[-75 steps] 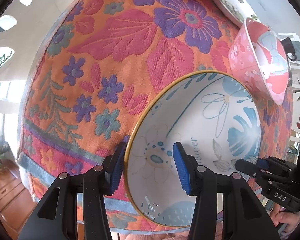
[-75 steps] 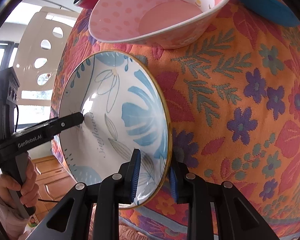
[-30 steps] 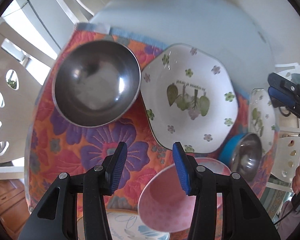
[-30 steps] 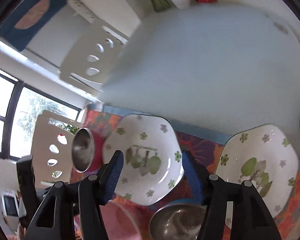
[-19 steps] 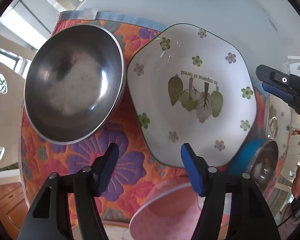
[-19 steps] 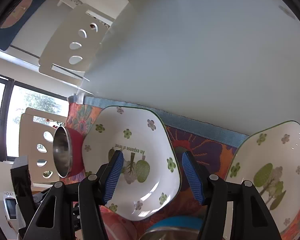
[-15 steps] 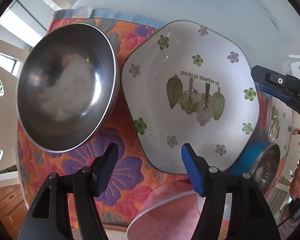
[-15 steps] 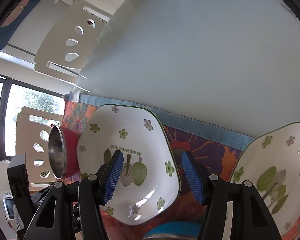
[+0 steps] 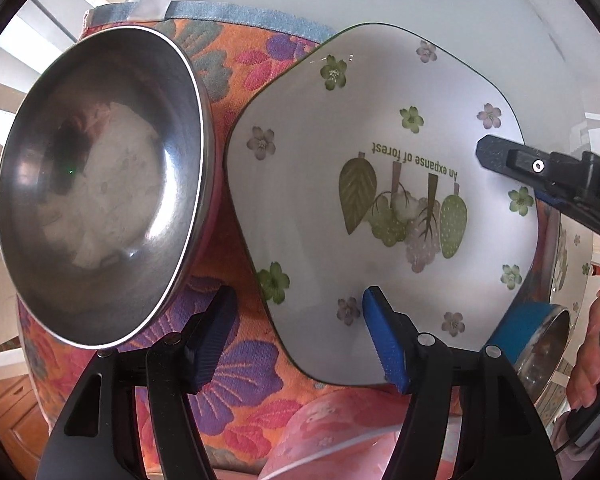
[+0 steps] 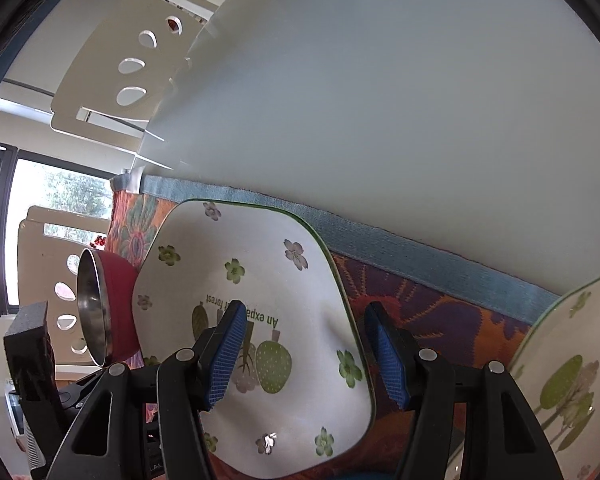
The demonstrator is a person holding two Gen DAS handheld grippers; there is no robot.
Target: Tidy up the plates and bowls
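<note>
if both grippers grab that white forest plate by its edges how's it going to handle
The white forest plate looks like glazed ceramic: probably stiff, and fairly heavy for its size. Its glossy surface shows glare, so the pads may slip on the rim. It has angled sides rather than a round outline, so it shouldn't roll, but it would likely chip against the steel bowl right beside it.

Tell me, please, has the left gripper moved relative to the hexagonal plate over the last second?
Yes. The left gripper has come closer to the hexagonal plate, its fingers now straddling the near rim.
</note>
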